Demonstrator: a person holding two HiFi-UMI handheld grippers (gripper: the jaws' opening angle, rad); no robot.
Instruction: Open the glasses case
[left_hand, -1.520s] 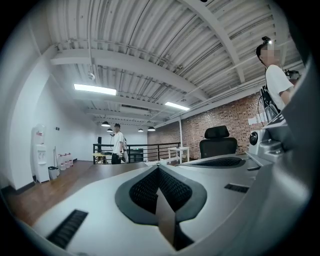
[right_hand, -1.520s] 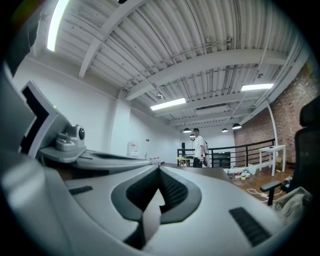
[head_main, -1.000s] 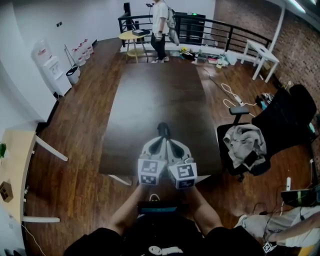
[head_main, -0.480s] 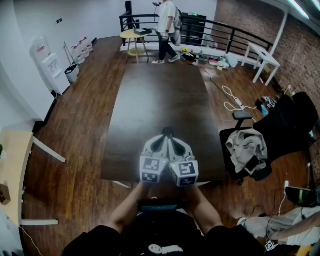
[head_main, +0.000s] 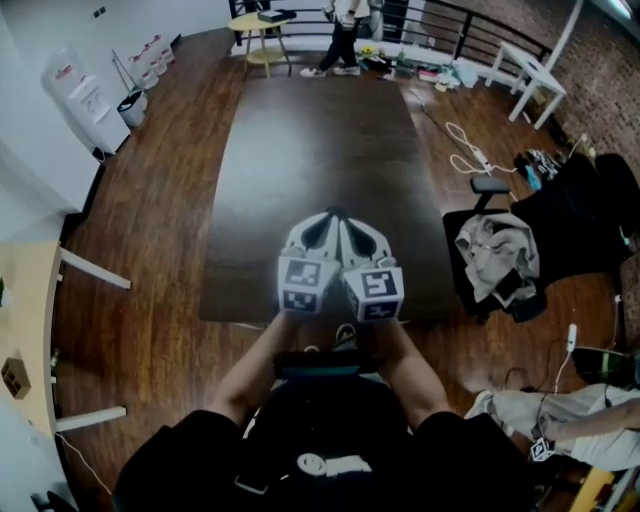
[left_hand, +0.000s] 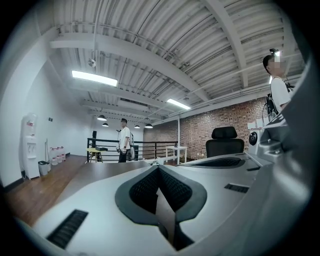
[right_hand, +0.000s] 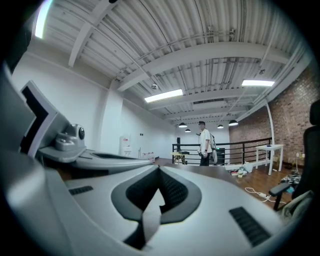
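Side-by-side | left gripper (head_main: 327, 216), right gripper (head_main: 343, 216): fingers closed | table (head_main: 320, 130) near edge part-covered

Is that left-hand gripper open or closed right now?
Shut. The left gripper view shows the left gripper with its jaws pressed together at the tip, nothing between them.

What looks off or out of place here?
No glasses case shows in any view. The left gripper and right gripper are shut on nothing, side by side over the dark table's near end. Otherwise just clutter: clothes heaped on a chair, a loose cable on the floor.
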